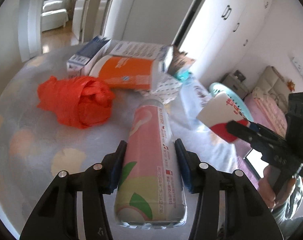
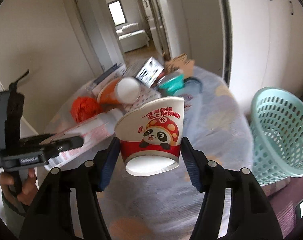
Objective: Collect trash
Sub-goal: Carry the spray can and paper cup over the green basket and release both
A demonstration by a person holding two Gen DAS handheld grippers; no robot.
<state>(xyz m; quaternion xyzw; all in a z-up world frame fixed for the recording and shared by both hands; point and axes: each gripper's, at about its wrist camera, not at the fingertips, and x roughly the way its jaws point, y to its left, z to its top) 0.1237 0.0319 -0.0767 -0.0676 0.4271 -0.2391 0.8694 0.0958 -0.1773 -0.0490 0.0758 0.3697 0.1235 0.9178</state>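
Left gripper: your left gripper (image 1: 149, 160) points forward and slightly down over the table, its blue-padded fingers (image 1: 116, 170) pressed against both sides of the pink-labelled clear plastic bottle (image 1: 151, 160).
Bottle: it lies lengthwise between the fingers, base towards the camera, neck pointing at the pile; whether it is off the cloth you cannot tell.
Right gripper: your right gripper (image 2: 149, 160) pinches the squashed white-and-red paper cup with a panda print (image 2: 153, 132), held off the table, bottom facing the camera.
Hands: your right hand (image 1: 275, 188) and left hand (image 2: 21, 186) each wrap a black handle.
Pile: a crumpled red plastic bag (image 1: 77, 100), an orange-and-white paper cup on its side (image 1: 127, 74), blue-and-white cartons (image 1: 89, 54) and a teal-capped bottle (image 1: 183, 76) crowd the far end of the pale patterned tablecloth (image 1: 41, 140).
Basket: the mint-green perforated plastic basket (image 2: 279, 132) stands beside the table's right edge, mouth tilted towards the cup.
Open room: bare cloth lies ahead of the cup, between pile and basket.
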